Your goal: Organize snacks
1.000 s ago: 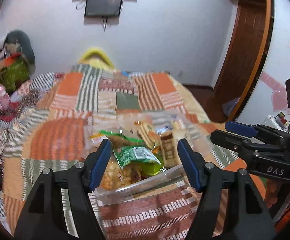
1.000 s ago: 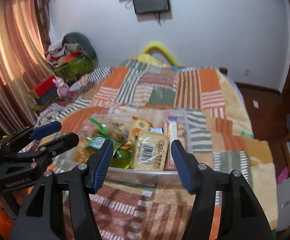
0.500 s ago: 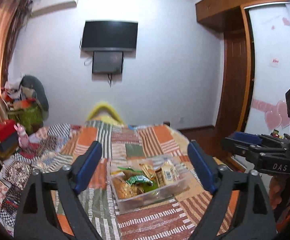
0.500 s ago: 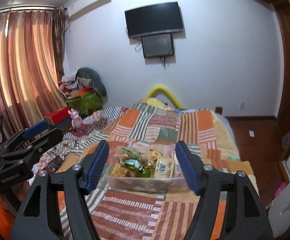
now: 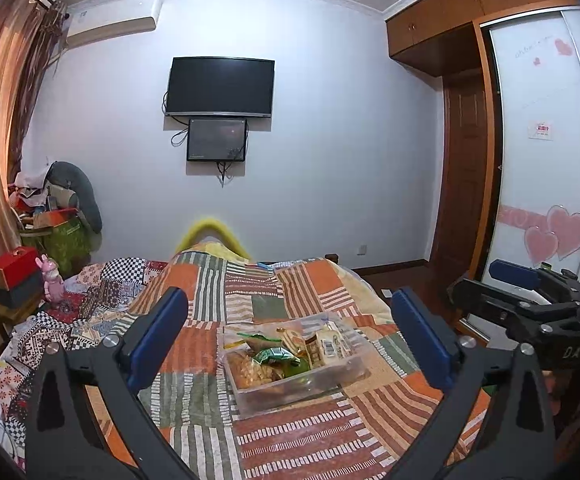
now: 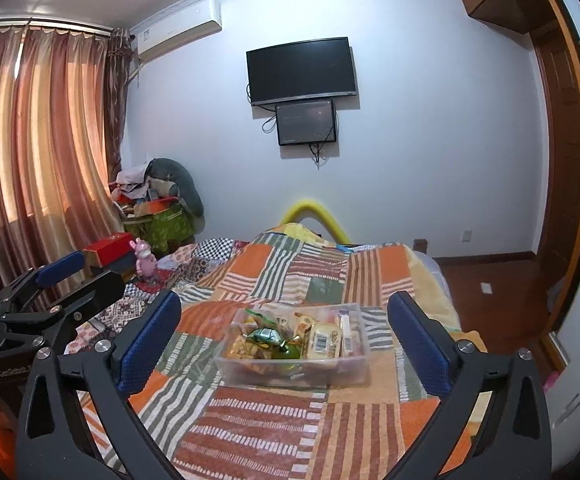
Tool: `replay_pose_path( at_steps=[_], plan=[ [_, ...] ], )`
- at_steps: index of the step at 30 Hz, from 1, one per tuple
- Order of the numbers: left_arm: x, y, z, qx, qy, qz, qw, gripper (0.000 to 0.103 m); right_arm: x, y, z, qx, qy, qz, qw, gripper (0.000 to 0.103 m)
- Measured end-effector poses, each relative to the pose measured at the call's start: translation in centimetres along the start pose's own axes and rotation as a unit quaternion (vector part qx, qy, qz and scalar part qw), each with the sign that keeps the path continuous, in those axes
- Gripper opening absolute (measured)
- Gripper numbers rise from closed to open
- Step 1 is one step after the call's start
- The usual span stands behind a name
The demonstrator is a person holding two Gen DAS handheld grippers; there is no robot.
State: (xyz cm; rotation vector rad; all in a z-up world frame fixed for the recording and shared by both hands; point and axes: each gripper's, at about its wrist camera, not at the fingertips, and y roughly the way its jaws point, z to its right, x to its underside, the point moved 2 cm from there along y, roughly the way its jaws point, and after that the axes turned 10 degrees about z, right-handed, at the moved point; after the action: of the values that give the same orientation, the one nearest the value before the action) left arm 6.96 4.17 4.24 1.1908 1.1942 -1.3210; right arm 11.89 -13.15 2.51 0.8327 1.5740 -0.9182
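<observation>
A clear glossy plastic bin (image 6: 290, 368) held shiny foil and plastic snack packets (image 6: 266, 336) on a matt woven cloth quilt (image 6: 274, 432).

We see our left tongs (image 5: 290, 336) spread wide, just opened, gripping nothing; beyond them the clear snack box (image 5: 295, 390) rests on the patchwork bed (image 5: 218, 288), right tongs (image 5: 502, 280) alongside.

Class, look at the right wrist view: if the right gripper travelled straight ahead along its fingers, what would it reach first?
Probably the clear plastic snack box on the patchwork bedspread; the open right gripper frames it with nothing between, though depth is uncertain.
</observation>
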Motion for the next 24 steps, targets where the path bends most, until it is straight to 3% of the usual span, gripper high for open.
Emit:
replay_pose_path(
  at_steps=[24],
  plan=[
    [0.4,0.0,0.2,-0.002,-0.003,0.0,1.0,0.103,0.7,-1.8,-0.2,0.017,-0.005,0.01,1.0,0.103]
  ],
)
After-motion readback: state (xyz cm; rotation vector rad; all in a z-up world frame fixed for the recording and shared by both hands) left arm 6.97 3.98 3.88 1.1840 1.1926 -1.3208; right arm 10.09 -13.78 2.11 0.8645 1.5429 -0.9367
